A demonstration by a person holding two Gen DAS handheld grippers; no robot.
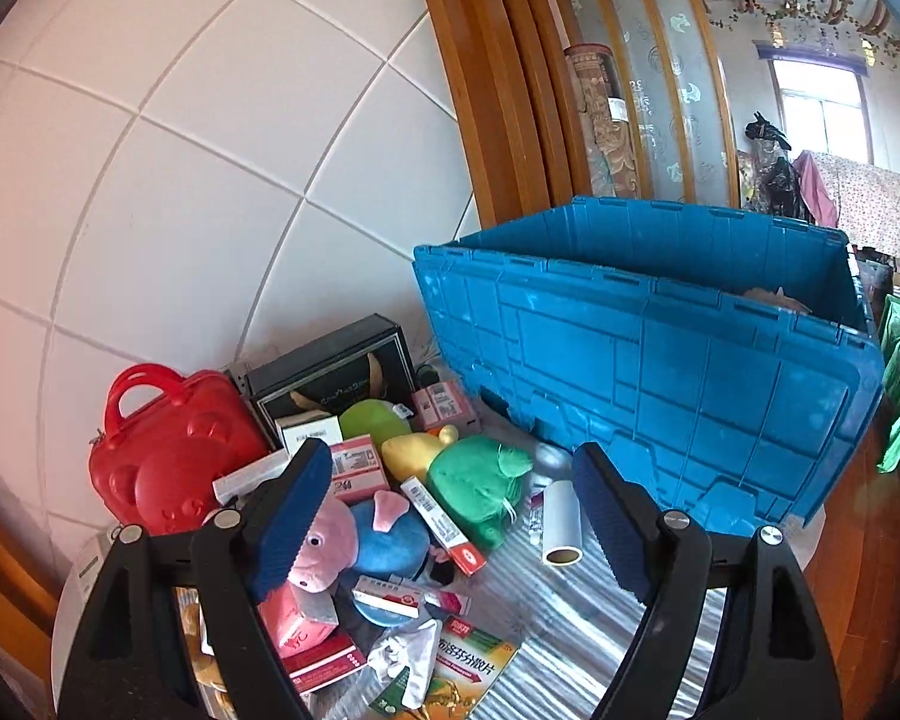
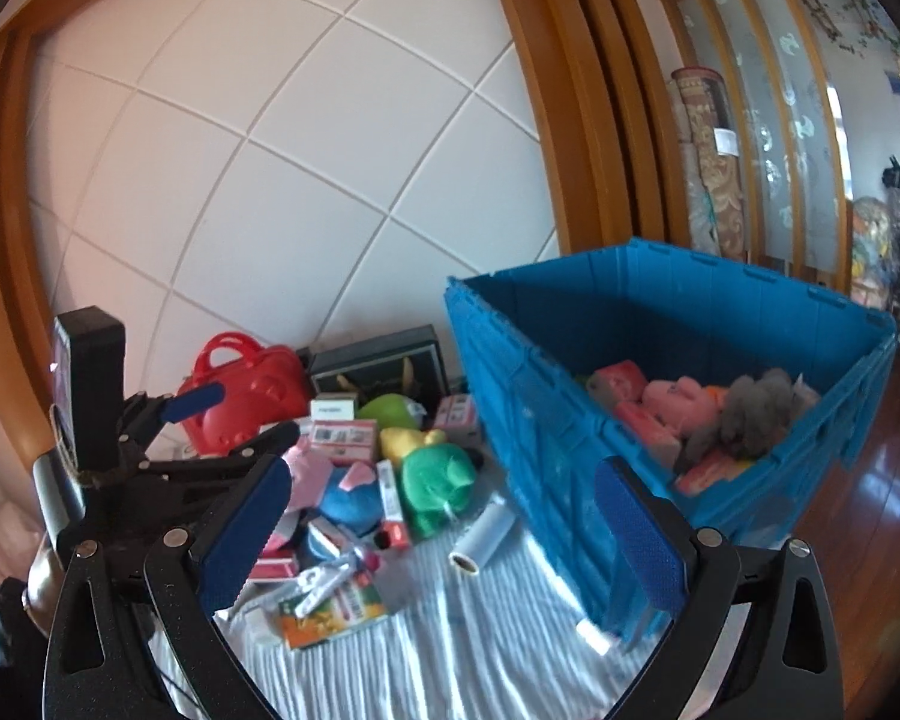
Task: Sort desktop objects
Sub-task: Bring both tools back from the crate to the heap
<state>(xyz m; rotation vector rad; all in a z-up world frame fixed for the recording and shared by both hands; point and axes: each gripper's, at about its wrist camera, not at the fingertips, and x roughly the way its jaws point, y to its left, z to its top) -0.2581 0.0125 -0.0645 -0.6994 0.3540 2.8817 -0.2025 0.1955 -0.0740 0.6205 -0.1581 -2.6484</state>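
Observation:
A pile of small things lies on the striped table cover: a pink and blue pig plush [image 1: 354,540], a green plush [image 1: 480,486], a yellow plush [image 1: 411,453], a white roll [image 1: 561,525] and several medicine boxes [image 1: 444,519]. My left gripper [image 1: 450,519] hangs open above the pile, nothing between its blue pads. My right gripper [image 2: 441,534] is open too and holds nothing, with the roll [image 2: 480,540] in front of it. The left gripper [image 2: 234,420] shows at the left of the right wrist view. The blue crate [image 2: 570,420] holds pink and grey soft items [image 2: 744,408].
A red bear-shaped case [image 1: 174,456] and a black box [image 1: 336,372] stand at the back left against the white tiled wall. The blue crate [image 1: 660,372] fills the right side of the table. A wooden door frame [image 1: 492,120] rises behind it.

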